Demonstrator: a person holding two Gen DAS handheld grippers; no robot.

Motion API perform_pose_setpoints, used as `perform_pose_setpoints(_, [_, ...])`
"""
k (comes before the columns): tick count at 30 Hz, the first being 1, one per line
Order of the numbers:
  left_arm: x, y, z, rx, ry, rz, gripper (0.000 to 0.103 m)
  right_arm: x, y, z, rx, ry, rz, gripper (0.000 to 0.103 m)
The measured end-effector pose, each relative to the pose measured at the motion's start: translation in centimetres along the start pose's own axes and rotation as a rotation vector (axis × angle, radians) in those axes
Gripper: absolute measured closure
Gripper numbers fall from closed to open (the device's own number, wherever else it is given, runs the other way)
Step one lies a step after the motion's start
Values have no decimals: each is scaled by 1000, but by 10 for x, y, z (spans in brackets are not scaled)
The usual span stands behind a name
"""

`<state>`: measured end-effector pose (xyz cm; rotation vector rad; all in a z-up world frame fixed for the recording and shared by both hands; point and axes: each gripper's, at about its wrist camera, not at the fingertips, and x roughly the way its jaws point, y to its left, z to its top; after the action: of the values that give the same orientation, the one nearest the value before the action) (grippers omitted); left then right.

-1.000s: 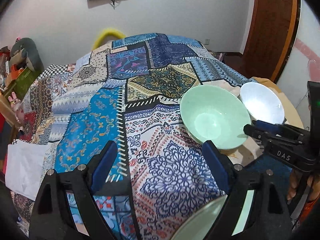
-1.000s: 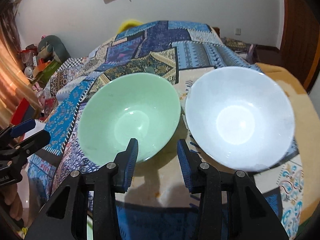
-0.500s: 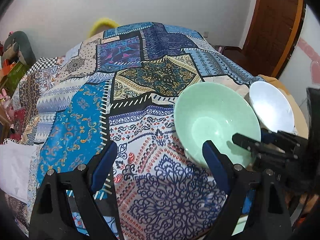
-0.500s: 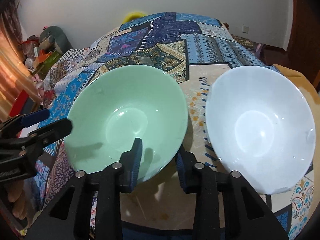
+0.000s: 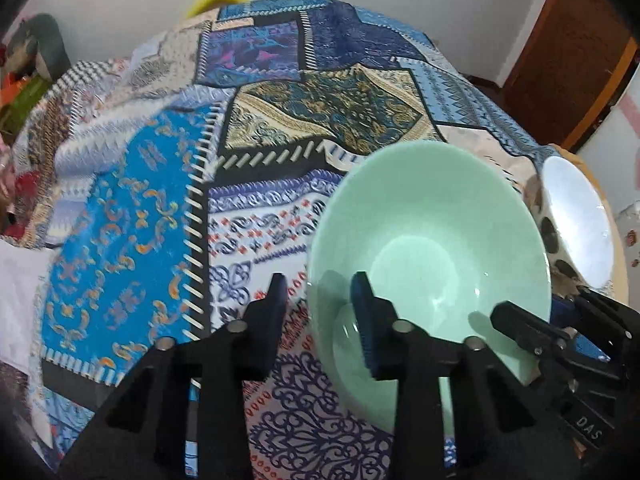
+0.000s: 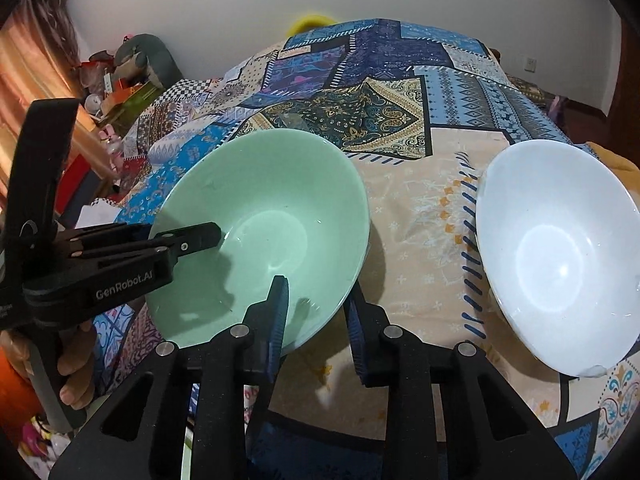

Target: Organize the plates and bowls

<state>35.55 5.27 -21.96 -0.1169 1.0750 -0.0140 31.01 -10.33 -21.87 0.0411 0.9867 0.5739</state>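
I see the patchwork cloth (image 6: 384, 120) covering the counter, with the green bowl (image 6: 260, 236) sitting on it and the white bowl (image 6: 556, 252) well apart to its right. My left tongs (image 5: 320, 300) and right tongs (image 6: 316, 312) both straddle the green bowl's rim, one finger inside, jaws not yet clamped.

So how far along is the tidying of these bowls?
Nothing looks stacked yet: the green bowl and white bowl sit apart on the patterned cloth. Left tongs and right tongs each straddle the green bowl's rim, open. Gripping, lifting and stacking remain.
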Motion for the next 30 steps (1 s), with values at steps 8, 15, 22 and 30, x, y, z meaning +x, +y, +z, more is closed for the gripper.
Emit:
perform_pose_setpoints(8, [-9,-16,-6,61,-6,22,89,-6,-5,-1,44,-3,13,80])
perform_pose_setpoints(15, [-27,-26,-20,80,-19,8,89,-27,4,-10,18,-30,-9,80])
perform_pose_setpoints(22, [-56,-33,-33,79,-48,-11,88,-57,14,-17,17,-76,-7,80])
perform_pose_setpoints(30, [-94,-38,-54,61,-79,-35,88,-85,30,-31,-7,-114,-20,79])
